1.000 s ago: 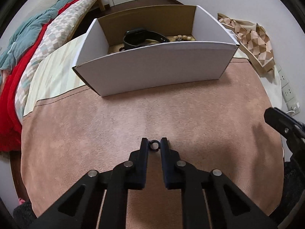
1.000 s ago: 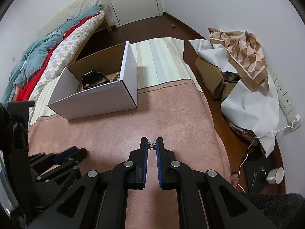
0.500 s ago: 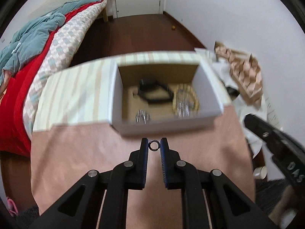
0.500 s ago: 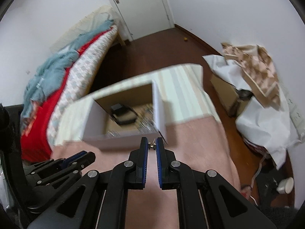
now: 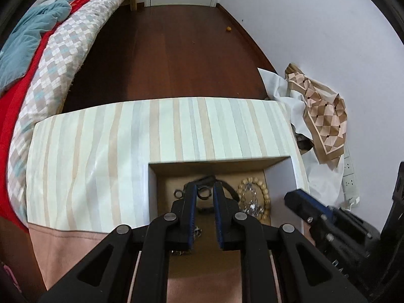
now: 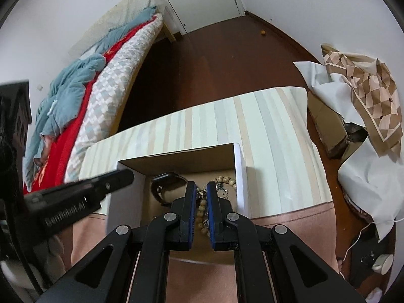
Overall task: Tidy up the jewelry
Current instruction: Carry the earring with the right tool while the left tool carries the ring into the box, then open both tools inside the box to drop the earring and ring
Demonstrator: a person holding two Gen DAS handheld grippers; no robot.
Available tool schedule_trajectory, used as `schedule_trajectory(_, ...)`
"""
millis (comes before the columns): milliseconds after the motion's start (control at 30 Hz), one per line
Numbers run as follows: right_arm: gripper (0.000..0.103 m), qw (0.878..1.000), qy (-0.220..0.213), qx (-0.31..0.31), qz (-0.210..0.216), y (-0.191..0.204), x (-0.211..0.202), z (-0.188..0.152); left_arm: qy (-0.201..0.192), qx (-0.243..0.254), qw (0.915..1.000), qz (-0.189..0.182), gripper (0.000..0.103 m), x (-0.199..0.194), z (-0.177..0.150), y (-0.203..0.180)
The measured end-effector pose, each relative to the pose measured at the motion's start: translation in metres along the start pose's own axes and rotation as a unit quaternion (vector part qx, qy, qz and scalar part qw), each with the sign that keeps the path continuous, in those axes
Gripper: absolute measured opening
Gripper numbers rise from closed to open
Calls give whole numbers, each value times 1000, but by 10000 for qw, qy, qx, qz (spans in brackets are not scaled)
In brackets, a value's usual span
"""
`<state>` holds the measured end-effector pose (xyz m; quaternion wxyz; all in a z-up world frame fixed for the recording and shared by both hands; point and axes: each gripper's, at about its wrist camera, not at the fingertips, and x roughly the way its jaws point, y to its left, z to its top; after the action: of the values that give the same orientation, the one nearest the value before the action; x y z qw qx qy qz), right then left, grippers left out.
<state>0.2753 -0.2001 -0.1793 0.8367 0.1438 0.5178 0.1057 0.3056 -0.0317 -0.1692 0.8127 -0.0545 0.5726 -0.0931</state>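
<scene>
Your left hand-held gripper [image 5: 204,194] is clenched on a small dark metal ring [image 5: 203,193], pinched between its blue-padded tips above the open white cardboard box [image 5: 151,189] on the striped counter [image 5: 101,156]. Your right hand-held gripper [image 6: 201,192] is clenched too, on a tiny pale metal piece [image 6: 201,191], likely an earring, above the same box.

Both pieces look ready to drop. Lower each gripper below the rim before you let go, so nothing bounces out. For the ring, aim at bare cardboard floor near the other small ring [image 5: 178,193], clear of the black wristband [image 5: 228,189]. The right gripper hangs directly above the wooden bead bracelet [image 6: 202,212]; shift it sideways first, or the little piece may vanish among the beads. Open slowly, one hand at a time.
</scene>
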Motion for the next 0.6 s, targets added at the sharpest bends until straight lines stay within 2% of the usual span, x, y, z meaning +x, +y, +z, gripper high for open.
schedule_trajectory(100,10,9999,114,109,-26,-3,4,4,17,-55,10000,4,12,-2,6,0)
schedule_trajectory(133,14,9999,116,111,-48,-4,4,4,-5,-66,10000,11,12,-3,8,1)
schedule_trajectory(233,33,9998,92,145,-77,-5,-1,4,-73,-80,9999,72,18,-11,9,4)
schedule_trajectory(267,35,9998,86,154,-94,-5,-3,4,-125,-77,9998,154,20,-15,8,5)
schedule_trajectory(367,41,9996,57,60,-280,-2,-12,2,-303,-130,9988,373,40,-28,3,11)
schedule_trajectory(400,43,9993,41,20,-359,0,-15,0,-372,-150,9983,430,50,-34,0,14)
schedule_trajectory(433,49,9988,22,-67,-482,3,-20,-2,-429,-174,9977,492,56,-38,-2,16)
schedule_trajectory(467,55,9984,14,-119,-560,5,-23,-3,-515,-191,9965,624,58,-44,-8,18)
schedule_trajectory(533,60,9962,4,-271,-831,9,-31,-8,-605,-220,9948,788,67,-51,-16,22)
schedule_trajectory(600,61,9940,47,-364,-1031,12,-35,-14,-665,-243,9934,899,67,-57,-28,24)
